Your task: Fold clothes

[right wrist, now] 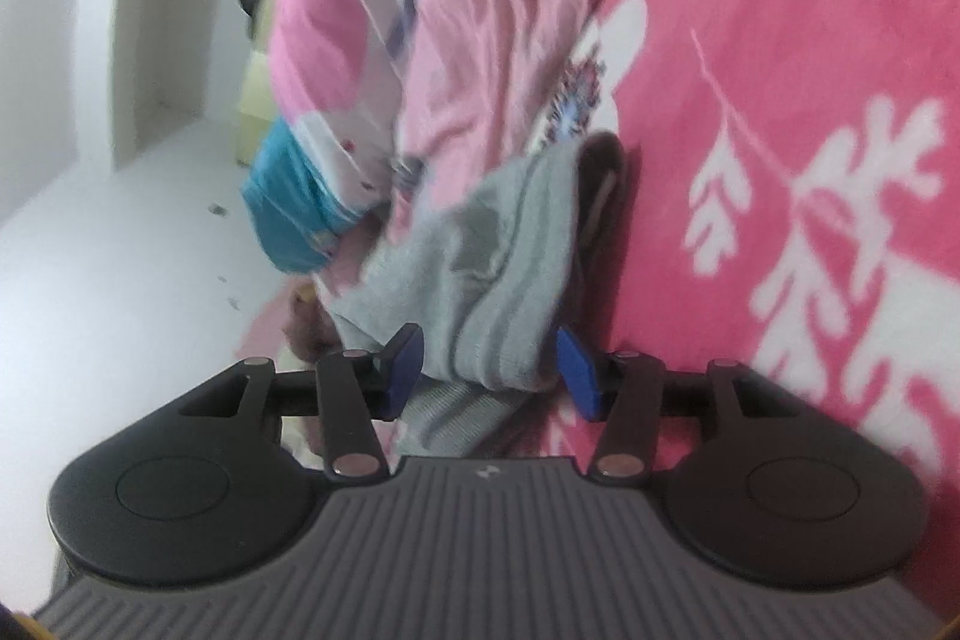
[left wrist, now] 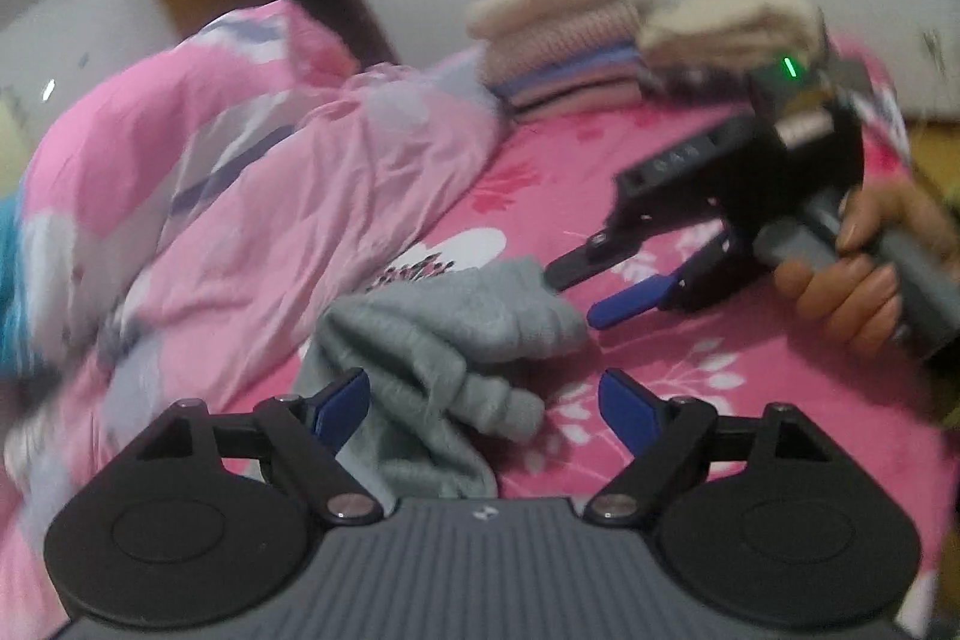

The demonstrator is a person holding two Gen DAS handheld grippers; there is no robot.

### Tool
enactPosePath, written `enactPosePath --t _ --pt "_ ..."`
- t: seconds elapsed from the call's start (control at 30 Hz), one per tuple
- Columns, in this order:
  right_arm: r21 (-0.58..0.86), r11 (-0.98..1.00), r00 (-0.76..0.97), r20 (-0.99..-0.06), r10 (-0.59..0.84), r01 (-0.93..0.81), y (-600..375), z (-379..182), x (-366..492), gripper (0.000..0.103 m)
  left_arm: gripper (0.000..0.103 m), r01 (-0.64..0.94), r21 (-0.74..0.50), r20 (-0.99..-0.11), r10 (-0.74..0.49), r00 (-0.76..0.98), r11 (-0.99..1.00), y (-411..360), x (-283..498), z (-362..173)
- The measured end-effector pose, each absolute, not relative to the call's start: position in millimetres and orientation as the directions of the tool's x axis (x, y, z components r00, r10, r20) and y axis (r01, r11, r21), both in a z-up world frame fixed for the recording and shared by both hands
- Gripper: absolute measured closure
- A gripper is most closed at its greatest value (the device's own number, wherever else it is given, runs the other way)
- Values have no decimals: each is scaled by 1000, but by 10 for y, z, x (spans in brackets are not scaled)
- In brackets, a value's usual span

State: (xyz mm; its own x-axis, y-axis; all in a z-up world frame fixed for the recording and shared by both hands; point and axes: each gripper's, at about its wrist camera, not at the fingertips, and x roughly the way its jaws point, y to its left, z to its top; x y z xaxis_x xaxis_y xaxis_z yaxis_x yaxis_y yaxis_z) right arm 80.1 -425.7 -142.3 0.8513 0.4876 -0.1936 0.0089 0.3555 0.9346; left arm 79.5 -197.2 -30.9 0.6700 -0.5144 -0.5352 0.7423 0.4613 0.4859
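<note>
1. The grey knitted garment (left wrist: 456, 334) lies crumpled on the bed (left wrist: 690, 340), beside the pink quilt (left wrist: 240, 172) and well in front of the stack of folded clothes (left wrist: 570, 40).
2. The step looks like taking hold of the garment to spread it before folding.
3. The left gripper (left wrist: 486, 400) is released, jaws wide, tilted down over the garment's near part.
4. The right gripper (right wrist: 489, 370) is half open around the garment's edge; its pads do not seem to press.
5. A hand (left wrist: 864, 274) holds it low, almost level.
6. Next, both must close on the cloth and pull apart.
</note>
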Motion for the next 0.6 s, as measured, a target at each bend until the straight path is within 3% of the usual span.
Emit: enactPosePath --t 0.13,0.23,0.27,0.5,0.6 --pt "918 396 831 -234 504 17 -4150 -1368 966 57 18 719 594 -530 -496 688 361 -2256 893 -506" --pt "926 378 824 -228 519 18 -4122 -1381 1047 84 18 703 637 -528 -485 697 315 -2382 961 -593" --pt "933 359 827 -204 524 2 -4132 -1375 1044 88 18 700 644 -527 -485 698 309 -2412 994 -608" --pt "938 330 845 -87 528 -110 -4258 -1117 967 93 26 618 752 -475 -463 748 228 -2603 1164 -762" --pt "928 341 836 -68 544 -147 -4218 -975 969 95 38 601 763 -455 -464 760 237 -2659 1225 -744"
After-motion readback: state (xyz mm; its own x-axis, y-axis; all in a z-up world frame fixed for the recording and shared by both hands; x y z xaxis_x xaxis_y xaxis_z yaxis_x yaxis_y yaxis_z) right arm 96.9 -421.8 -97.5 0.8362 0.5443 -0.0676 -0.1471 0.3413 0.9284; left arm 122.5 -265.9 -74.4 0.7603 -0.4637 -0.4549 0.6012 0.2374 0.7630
